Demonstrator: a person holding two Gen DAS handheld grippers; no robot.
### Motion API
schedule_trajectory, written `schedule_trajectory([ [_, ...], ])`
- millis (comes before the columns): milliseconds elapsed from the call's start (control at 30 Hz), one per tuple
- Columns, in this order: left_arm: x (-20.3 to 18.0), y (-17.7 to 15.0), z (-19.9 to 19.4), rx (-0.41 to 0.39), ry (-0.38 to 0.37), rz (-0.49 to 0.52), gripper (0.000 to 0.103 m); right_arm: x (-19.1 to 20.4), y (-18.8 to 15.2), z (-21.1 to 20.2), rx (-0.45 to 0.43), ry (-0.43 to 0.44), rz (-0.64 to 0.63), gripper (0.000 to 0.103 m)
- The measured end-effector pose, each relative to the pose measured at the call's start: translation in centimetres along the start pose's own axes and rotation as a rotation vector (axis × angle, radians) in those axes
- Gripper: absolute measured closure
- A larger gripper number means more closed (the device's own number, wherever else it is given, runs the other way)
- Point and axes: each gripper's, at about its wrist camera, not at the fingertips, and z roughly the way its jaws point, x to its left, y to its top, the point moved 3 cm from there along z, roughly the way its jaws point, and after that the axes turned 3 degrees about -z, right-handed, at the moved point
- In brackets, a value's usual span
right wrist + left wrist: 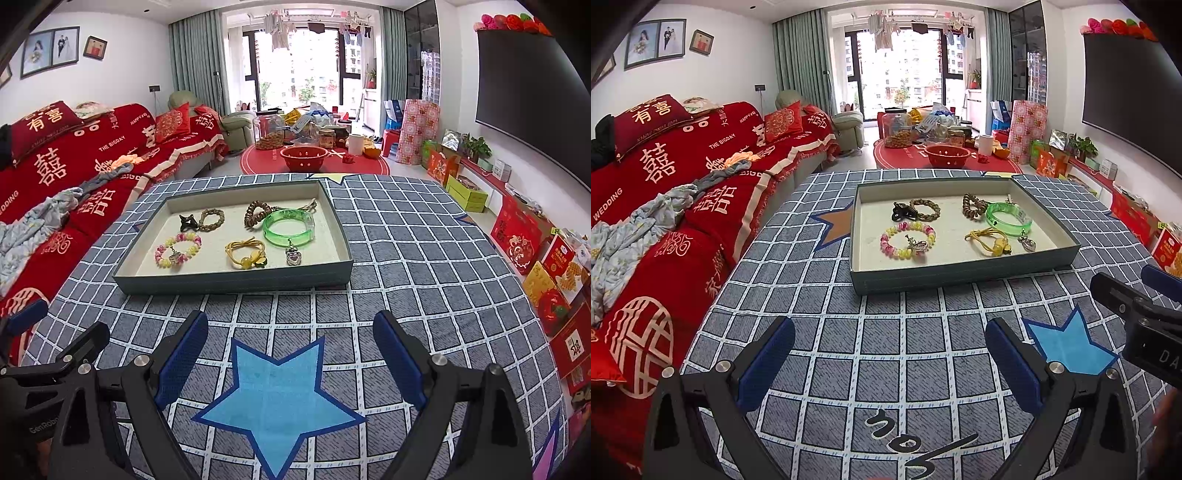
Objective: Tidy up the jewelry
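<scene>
Your work surface is a grey-blue checked tablecloth (406,258) with a blue star (277,402) printed near you and an orange-brown star (834,225) further left. To your left, a sofa under a red wedding cover (665,177), rumpled pale clothing (631,229) lying on it. Ahead, a round red mat (258,162) carries a red colander (303,157), a jar of nuts (897,127) and clutter (contents unclear). A dark TV (532,99) hangs right; red gift boxes (517,236) line the floor below.
</scene>
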Motion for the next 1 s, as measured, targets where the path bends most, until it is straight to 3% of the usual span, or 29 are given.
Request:
schedule_trajectory([
  [1000,0.09,-0.28,0.24,0.007,-0.002,-0.002,0.0,-0.01,0.02,-0.05,0.0,0.002,0.002,0.011],
])
